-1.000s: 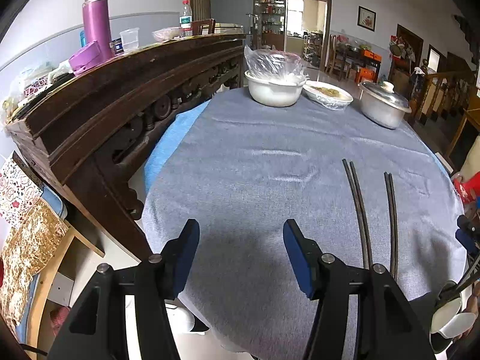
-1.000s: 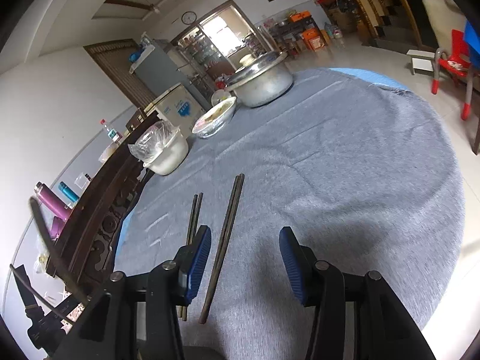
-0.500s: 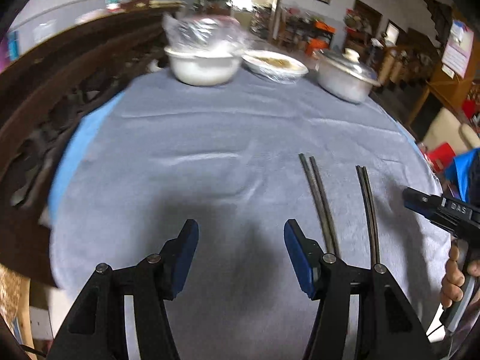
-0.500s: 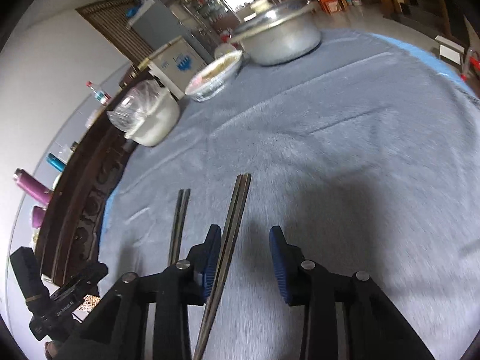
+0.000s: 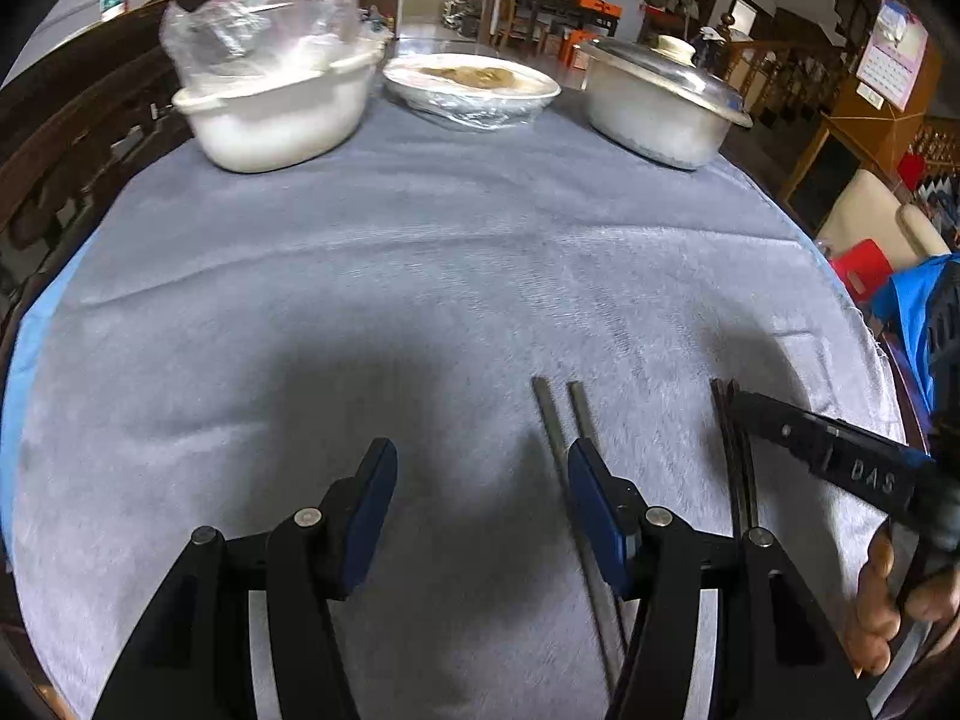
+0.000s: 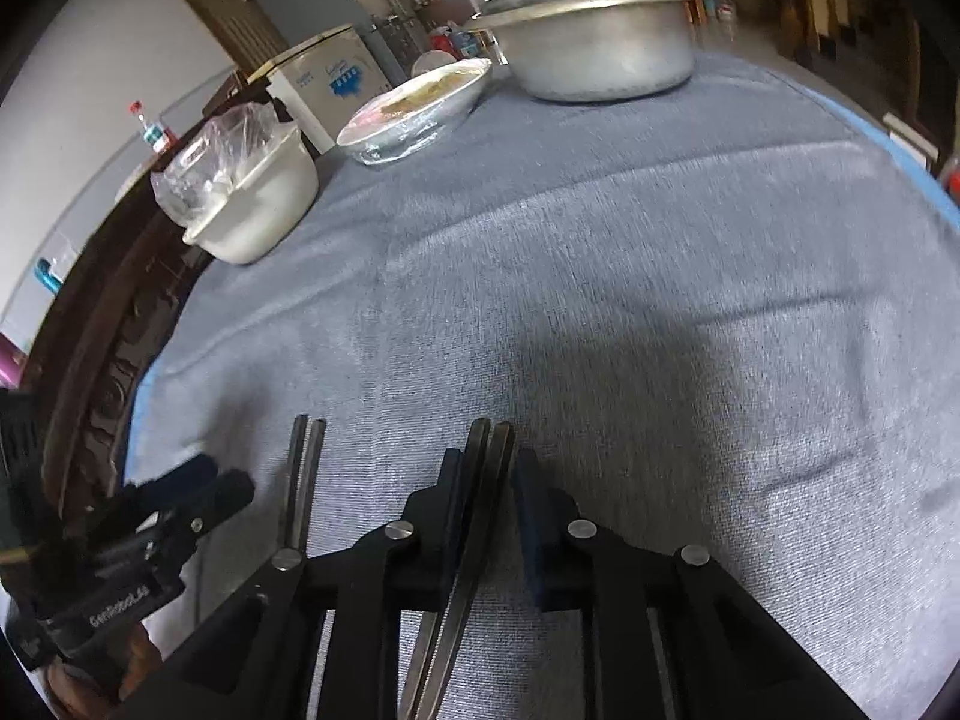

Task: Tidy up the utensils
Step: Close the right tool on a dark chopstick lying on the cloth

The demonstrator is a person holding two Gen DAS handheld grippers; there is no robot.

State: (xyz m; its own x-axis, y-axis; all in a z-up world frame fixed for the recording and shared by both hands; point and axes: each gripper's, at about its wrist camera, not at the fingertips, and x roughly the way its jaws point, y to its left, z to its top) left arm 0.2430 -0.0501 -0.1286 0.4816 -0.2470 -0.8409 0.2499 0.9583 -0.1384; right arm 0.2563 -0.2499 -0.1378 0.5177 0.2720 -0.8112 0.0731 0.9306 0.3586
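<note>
Chopsticks (image 6: 303,480): four, two pairs. Food vessels (image 5: 654,102): three.

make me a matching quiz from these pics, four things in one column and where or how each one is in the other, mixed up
Things:
1. left gripper
2. right gripper
3. pot
4. white bowl

States:
A. covered by a metal lid
B. open, nothing between its fingers
C. topped with a clear plastic bag
D. closing around a chopstick pair

Pairs: 1-B, 2-D, 3-A, 4-C
</note>
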